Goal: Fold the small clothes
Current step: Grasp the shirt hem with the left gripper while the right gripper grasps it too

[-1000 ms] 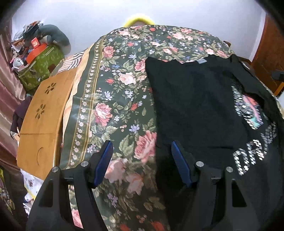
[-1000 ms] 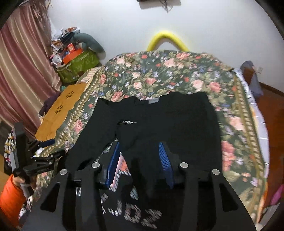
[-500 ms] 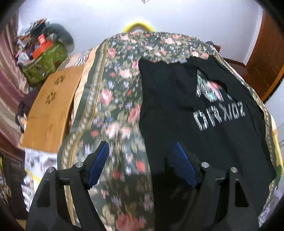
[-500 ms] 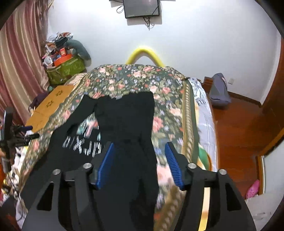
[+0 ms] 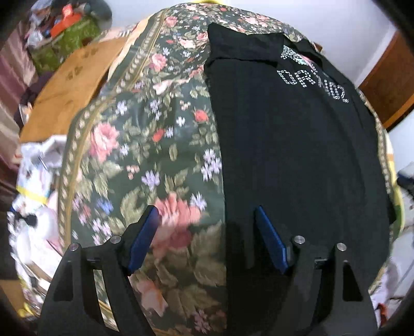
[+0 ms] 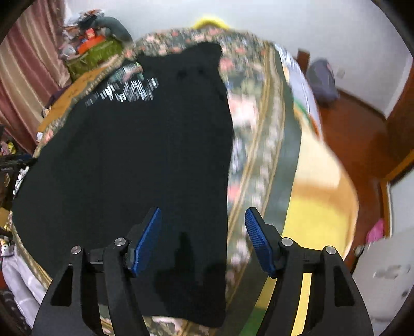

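Black, soft knit: T-shirt (image 5: pixel 289 144) spread flat on the floral bedspread (image 5: pixel 145 160), rhinestone lettering (image 5: pixel 313 82) near the far end. Left gripper (image 5: pixel 207 240) wide and empty over the shirt's left hem edge; right gripper (image 6: pixel 203 237) wide, just opened further, nothing between the jaws, over the right hem edge. Risks: pinching bedspread along with thin cloth; uneven lift skewing the fold.

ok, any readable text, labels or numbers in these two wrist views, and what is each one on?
"DR" then unclear characters, ending roughly "02": rhinestone lettering on the black T-shirt, left wrist view; it may be seen upside down or mirrored, so the reading is unsure.
Rhinestone lettering on the same shirt in the right wrist view: blurred, unreadable.
Red box on the green bag: too small to read.
No other text visible.
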Demonstrator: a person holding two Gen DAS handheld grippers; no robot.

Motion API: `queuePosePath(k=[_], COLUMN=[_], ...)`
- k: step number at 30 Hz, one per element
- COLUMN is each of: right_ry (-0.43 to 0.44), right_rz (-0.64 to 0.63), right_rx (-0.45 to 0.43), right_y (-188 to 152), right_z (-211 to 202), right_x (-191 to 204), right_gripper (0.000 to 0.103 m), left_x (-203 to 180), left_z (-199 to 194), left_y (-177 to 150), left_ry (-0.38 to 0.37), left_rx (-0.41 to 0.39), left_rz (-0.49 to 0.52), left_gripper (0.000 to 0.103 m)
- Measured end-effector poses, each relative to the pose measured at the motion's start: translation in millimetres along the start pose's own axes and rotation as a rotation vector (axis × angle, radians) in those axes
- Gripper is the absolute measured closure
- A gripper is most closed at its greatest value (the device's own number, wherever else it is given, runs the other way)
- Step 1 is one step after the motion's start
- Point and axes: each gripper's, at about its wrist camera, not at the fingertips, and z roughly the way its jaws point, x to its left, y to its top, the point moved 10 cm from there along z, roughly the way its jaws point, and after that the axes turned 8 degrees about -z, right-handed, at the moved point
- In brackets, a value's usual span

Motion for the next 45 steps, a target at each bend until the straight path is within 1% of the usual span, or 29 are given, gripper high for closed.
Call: queuePosePath(k=[1,3,5,7,8,9,10,11,12,13,14,15,17,19,21,26,30,32,33,37,38,39,40,41,42,43,44,45], right_ry=[0.011,0.020,0.041,0.061,0.075,0.082,0.082,0.089,0.095,0.099,0.099,0.092,0.097,0.090,0.094,0.097,0.072,0.053,0.048,0.043,0.046,0.045,0.044,0.043,0.039,0.033,0.027,0.023], right_rz=[0.020,0.043,0.067,0.078,0.071,0.063,0.053,0.039,0.029,0.021,0.015,0.011,-0.002,-0.023,-0.036,-0.080,-0.075,-0.071,-0.067,-0.057,-0.054,-0.052,-0.049,-0.049,-0.049,-0.053,-0.059,-0.061], right_rx=[0.018,0.034,0.042,0.042,0.038,0.041,0.045,0.045,0.042,0.036,0.030,0.025,0.006,-0.018,-0.040,-0.108,-0.162,-0.161,-0.154,-0.110,-0.106,-0.106,-0.109,-0.114,-0.117,-0.124,-0.127,-0.128], right_y=[-8,-17,-22,-23,-21,-20,-19,-18,-17,-15,-12,-9,0,10,20,61,93,102,104,96,93,90,86,82,80,77,75,73], right_z=[8,16,23,29,31,33,35,38,39,40,40,39,38,36,33,24,23,30,33,40,39,36,32,27,24,20,16,13], right_x=[-2,-4,-3,-1,2,6,9,14,19,21,23,25,27,30,32,38,40,35,33,30,30,30,30,29,28,26,25,24], right_gripper=[0.040,0.040,0.040,0.041,0.048,0.056,0.059,0.067,0.076,0.081,0.089,0.095,0.096,0.098,0.098,0.099,0.099,0.099,0.099,0.098,0.096,0.090,0.086,0.076,0.067,0.065,0.063,0.061], left_x=[0,-4,-10,-16,-20,-22,-24,-27,-29,-32,-35,-38,-41,-43,-45,-46,-37,-33,-32,-22,-21,-18,-14,-11,-8,-3,-1,1], left_z=[0,-2,-5,-7,-8,-8,-9,-9,-9,-8,-8,-8,-7,-8,-9,-12,-7,0,6,15,15,13,9,6,3,-3,-6,-10], left_y=[-3,-7,-10,-12,-14,-15,-16,-17,-17,-17,-17,-16,-11,-1,11,60,99,107,109,103,100,98,95,94,92,88,86,83], left_ry=[-0.021,-0.061,-0.084,-0.112,-0.123,-0.129,-0.134,-0.138,-0.143,-0.150,-0.160,-0.166,-0.150,-0.127,-0.121,-0.092,-0.055,-0.034,-0.028,-0.003,-0.010,-0.015,-0.011,-0.004,0.005,0.014,0.013,0.010], left_rx=[0.007,0.019,0.027,0.037,0.043,0.046,0.045,0.044,0.042,0.039,0.040,0.040,0.031,0.003,-0.020,-0.096,-0.140,-0.138,-0.120,-0.076,-0.068,-0.068,-0.074,-0.080,-0.087,-0.096,-0.098,-0.099], left_rz=[-0.011,-0.013,0.000,0.008,0.011,0.013,0.019,0.030,0.042,0.049,0.057,0.063,0.076,0.090,0.092,0.072,0.041,0.042,0.043,0.025,0.022,0.021,0.019,0.019,0.018,0.017,0.014,0.011], left_gripper=[0.028,0.037,0.048,0.055,0.060,0.062,0.067,0.073,0.076,0.083,0.096,0.100,0.100,0.100,0.100,0.100,0.100,0.100,0.100,0.098,0.096,0.093,0.087,0.083,0.075,0.069,0.066,0.065])
